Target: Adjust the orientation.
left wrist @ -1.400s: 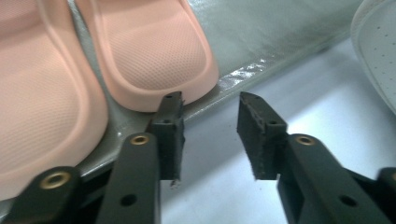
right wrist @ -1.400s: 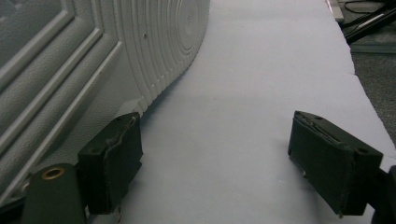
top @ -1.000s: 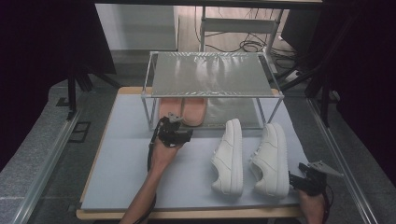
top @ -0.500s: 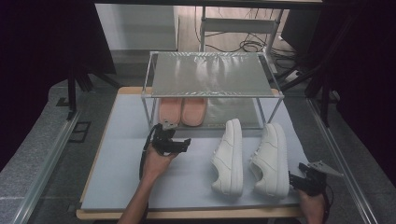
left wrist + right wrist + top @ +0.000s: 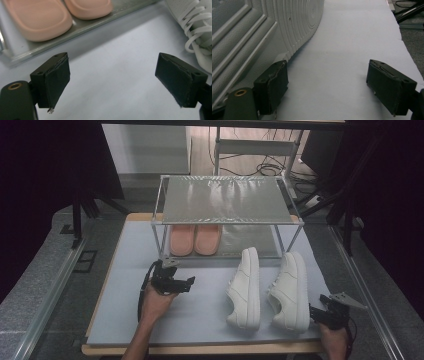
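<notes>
The 2 pink slippers (image 5: 194, 240) sat side by side on the rack's (image 5: 227, 200) lower shelf at frame centre, and the left gripper (image 5: 187, 281), its jaws just opened wide and empty, hung just below-left of them. I judge placing done; next, the 2 white sneakers (image 5: 245, 290) lower right need grasping. The right gripper (image 5: 312, 312), spread, sat beside the right sneaker's sole (image 5: 262, 32).

1. The left gripper (image 5: 186, 282) is held in the left hand (image 5: 156, 301), forearm reaching forward; its jaws have just been opening, wide apart, nothing between.
2. The right gripper (image 5: 314, 312) is held low in the right hand (image 5: 334, 338), jaws parted, empty.
</notes>
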Available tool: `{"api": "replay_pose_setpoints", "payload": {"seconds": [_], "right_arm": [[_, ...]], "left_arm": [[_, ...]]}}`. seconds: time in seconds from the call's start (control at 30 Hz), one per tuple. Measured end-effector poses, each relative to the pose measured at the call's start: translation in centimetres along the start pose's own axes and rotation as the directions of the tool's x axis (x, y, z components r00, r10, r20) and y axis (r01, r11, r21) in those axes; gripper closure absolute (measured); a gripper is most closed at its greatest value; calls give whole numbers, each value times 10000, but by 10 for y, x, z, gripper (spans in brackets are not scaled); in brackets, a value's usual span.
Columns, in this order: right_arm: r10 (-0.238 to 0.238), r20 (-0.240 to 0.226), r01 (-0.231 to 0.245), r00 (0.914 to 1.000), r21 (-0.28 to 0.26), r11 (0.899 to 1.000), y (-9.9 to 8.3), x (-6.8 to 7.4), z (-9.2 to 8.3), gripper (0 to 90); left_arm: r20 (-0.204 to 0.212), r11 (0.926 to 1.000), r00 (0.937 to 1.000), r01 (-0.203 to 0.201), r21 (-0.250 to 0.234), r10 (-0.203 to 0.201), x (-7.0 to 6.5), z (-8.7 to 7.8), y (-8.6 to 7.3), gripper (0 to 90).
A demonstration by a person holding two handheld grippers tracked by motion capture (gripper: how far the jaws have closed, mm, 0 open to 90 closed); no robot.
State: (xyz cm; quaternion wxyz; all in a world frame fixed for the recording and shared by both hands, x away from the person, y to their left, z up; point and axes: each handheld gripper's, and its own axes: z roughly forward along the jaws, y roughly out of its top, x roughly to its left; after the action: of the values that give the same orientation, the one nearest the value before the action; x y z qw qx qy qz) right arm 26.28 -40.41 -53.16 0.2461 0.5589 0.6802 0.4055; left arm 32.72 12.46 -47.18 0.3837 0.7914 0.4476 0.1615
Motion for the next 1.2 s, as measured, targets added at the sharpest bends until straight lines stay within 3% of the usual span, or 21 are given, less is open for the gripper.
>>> {"api": "replay_pose_setpoints", "payload": {"seconds": [0.6,1.03,1.2], "right_arm": [[-22,58,22,10000,1,10000,0,1,0,183],[-118,137,117,9998,38,9999,0,2,1,185],[-213,177,211,9996,78,9997,0,2,1,184]], "left_arm": [[-516,9990,9976,452,-11,-452,18,-29,-36,119],[-1054,9955,9915,815,478,-761,32,-31,-70,120],[-1201,9950,9908,713,695,-626,32,-29,-78,121]]}}
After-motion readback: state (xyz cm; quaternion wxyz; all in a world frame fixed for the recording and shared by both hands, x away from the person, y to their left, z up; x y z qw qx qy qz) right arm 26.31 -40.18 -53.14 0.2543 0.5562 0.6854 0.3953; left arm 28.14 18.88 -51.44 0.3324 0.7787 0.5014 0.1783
